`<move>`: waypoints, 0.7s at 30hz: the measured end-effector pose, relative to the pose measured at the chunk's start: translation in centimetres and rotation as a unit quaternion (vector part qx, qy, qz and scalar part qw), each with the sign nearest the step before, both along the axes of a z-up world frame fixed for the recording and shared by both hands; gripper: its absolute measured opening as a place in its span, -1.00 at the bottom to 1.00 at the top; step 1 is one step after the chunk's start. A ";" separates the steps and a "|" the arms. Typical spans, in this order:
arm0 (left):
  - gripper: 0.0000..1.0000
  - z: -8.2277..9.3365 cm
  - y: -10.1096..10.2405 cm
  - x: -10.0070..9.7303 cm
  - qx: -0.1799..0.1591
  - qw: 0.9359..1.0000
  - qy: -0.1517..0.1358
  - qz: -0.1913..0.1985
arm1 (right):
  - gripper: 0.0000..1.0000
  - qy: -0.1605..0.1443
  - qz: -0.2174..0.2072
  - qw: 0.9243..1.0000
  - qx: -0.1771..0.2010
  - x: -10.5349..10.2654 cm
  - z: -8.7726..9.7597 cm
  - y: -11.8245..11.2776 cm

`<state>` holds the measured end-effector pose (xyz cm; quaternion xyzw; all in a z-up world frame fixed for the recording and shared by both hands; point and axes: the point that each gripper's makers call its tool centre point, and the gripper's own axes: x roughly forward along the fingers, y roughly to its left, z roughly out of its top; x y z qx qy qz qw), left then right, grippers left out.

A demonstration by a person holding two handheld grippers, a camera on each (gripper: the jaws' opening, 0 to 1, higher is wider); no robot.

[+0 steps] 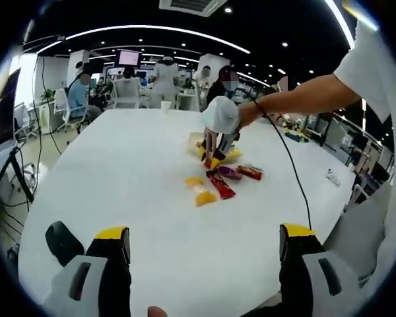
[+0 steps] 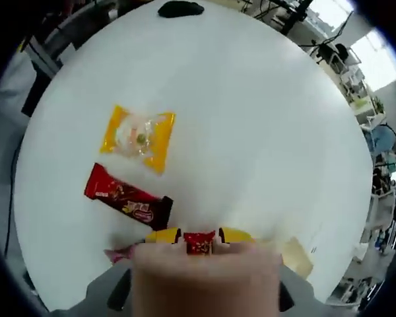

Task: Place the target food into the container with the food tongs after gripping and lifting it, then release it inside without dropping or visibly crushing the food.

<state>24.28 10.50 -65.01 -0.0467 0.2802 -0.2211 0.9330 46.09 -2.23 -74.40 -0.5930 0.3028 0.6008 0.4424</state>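
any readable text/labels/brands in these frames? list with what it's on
None can be read.
Dark red bar wrapper: yellow print, too blurred to read.
Small red packet between the right tongs: light markings, illegible.
Yellow packet: no legible text.
Snack packets on the white table, left gripper view: too small.
Ceiling screen: blurred.

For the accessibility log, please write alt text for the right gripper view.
The right claw is shut on a small red snack packet just above a white table. Beyond it lie a dark red bar wrapper and, farther off, a yellow-edged clear packet; a pink wrapper shows beside the claw.
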 end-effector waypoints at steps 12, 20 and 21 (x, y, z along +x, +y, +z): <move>0.86 -0.2 0.4 -0.5 -0.003 1.000 0.000 0.007 | -0.54 -0.036 0.055 0.994 -0.086 1.8 -1.9 -1.3; 0.85 -0.1 1.2 -0.8 -0.004 1.000 -0.001 0.019 | -0.61 0.009 -0.004 0.999 -0.038 1.1 -1.8 -0.1; 0.85 0.0 1.2 -0.8 -0.004 1.000 -0.002 0.019 | -0.60 0.026 -0.024 0.999 -0.026 0.5 -1.7 0.0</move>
